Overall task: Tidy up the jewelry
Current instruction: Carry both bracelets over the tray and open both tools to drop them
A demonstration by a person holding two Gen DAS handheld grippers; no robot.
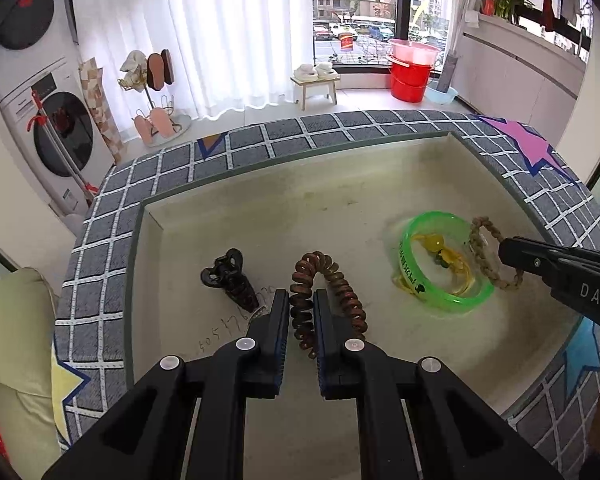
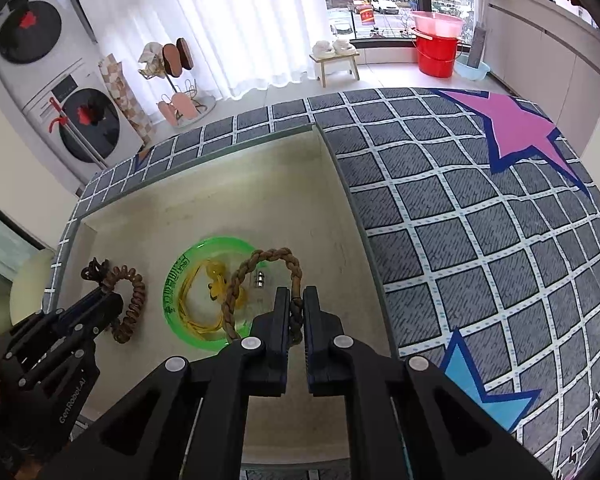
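1. The brown spiral-coil hair tie lay arched on the floor of the shallow cream tray with grey-green rim, one leg clamped between the pads of the left tongs.
2. The braided tan rope bracelet leaned over the translucent green plastic bangle, its near end pinched in the closed right tongs.
3. Yellow cord jewelry with a bead sat inside the bangle.
4. Only the left wrist view showed the black claw hair clip clearly, just left of the coil, with handwriting on the tray floor beside it.
5. Only the right wrist view showed small silver beads inside the bangle, and the tray's right wall meeting the grey grid-patterned cloth with coloured stars over the counter.
6. The tray's far half was bare floor; the cloth to its right lay open out to its edge.
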